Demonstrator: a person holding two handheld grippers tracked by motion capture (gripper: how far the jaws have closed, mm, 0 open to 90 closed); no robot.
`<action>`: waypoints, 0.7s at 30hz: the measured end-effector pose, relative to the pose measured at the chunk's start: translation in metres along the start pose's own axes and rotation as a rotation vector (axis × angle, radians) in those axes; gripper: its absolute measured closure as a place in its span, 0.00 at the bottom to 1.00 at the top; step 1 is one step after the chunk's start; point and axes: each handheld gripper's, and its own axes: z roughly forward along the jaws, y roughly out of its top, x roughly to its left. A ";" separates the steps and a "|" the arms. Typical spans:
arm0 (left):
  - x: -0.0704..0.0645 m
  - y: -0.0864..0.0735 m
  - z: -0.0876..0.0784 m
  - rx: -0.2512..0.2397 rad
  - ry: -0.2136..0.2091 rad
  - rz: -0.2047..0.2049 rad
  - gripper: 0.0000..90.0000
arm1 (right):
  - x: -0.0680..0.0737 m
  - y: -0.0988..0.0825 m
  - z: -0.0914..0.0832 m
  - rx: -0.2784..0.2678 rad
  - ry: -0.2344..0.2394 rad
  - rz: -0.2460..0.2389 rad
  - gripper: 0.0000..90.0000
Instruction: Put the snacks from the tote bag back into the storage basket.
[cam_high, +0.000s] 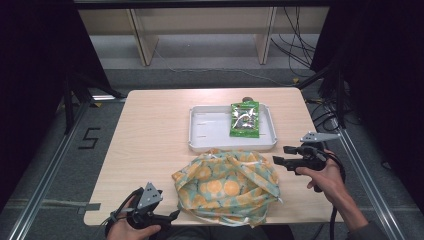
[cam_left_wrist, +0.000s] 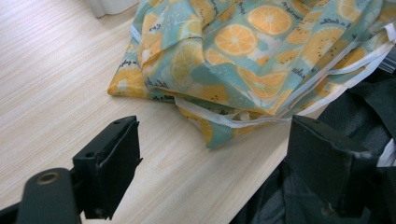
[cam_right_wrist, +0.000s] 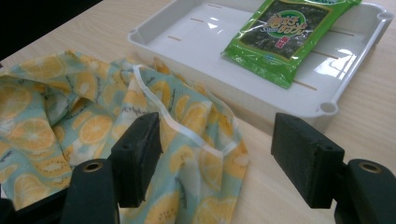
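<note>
- On the wooden table (cam_high: 150, 135), right in front of me, lies a crumpled cloth bag (cam_high: 227, 185) printed with orange slices on pale teal, white trim along its edges.
- Down at the near left corner, my left gripper (cam_high: 172, 216) sits just beside the bag's left side, jaws spread apart and holding nothing; in the left gripper view the bag (cam_left_wrist: 261, 51) lies ahead of the 2 black jaws, at the table's near edge.
- Over on the right, my right gripper (cam_high: 280, 155) hovers by the bag's upper right corner, jaws wide apart and empty, pointing left.
- From the right gripper view, the bag's white-trimmed rim (cam_right_wrist: 187, 130) runs between the 2 jaws, below them.
- Beyond the bag sits a white plastic tray (cam_high: 200, 135), its near wall touching or nearly touching the fabric.
- Inside that tray, toward its right side, a green seaweed snack packet (cam_high: 244, 119) lies flat, label up (cam_right_wrist: 285, 32).
</note>
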 end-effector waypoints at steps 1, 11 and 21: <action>0.000 0.000 0.000 0.001 0.000 0.001 0.19 | 0.000 0.000 0.000 0.000 0.000 0.000 0.38; 0.000 0.000 0.000 -0.001 -0.001 0.001 0.19 | 0.002 -0.016 -0.004 0.026 -0.012 -0.007 0.35; -0.001 0.000 0.000 -0.002 -0.002 -0.001 0.19 | 0.006 -0.025 -0.007 0.041 -0.004 0.011 0.34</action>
